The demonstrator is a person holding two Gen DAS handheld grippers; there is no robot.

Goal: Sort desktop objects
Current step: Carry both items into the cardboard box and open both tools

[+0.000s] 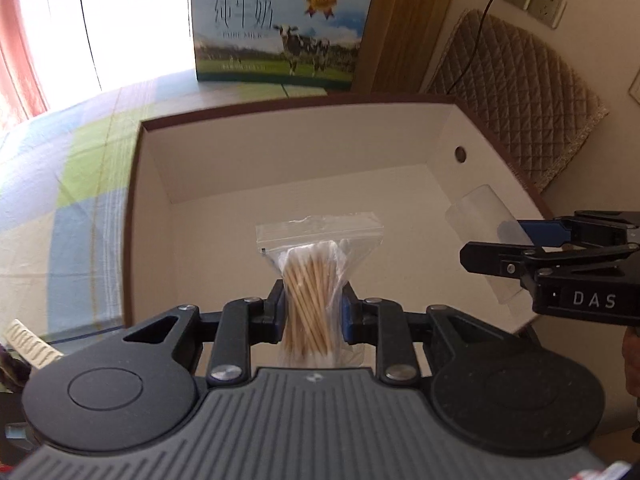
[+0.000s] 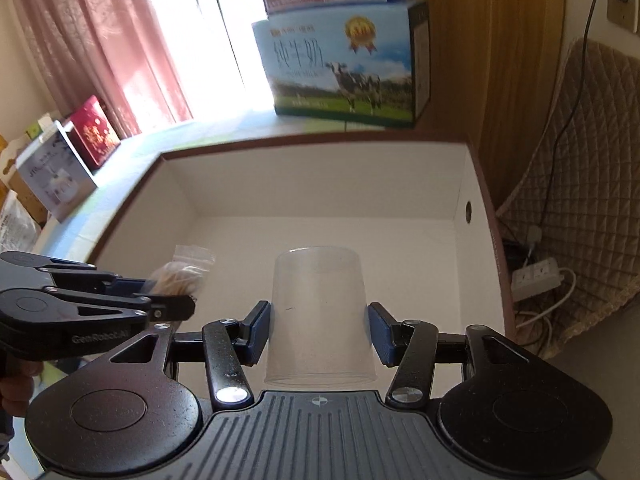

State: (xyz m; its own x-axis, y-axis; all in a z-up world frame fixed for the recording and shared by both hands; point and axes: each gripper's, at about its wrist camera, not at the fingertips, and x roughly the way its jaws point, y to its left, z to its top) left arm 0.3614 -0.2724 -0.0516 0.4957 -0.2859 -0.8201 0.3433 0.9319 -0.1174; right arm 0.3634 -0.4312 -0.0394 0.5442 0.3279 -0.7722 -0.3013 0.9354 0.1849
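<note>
Swab bag (image 1: 314,276) pinched betw left jaws, cup (image 2: 320,316) betw right jaws.

Milk carton (image 1: 280,28) — "PURE MILK"; right gripper (image 1: 500,248) — "DAS".

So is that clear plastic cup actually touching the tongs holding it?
Touching. In the right wrist view, the right tongs have both blue pads pressed against the sides of the clear cup, with no gap visible at either pad.

A milk carton (image 1: 280,28) is seen at twelve o'clock, a quilted cushion (image 1: 516,92) at two o'clock, and pink curtains (image 2: 120,40) at ten o'clock.
</note>
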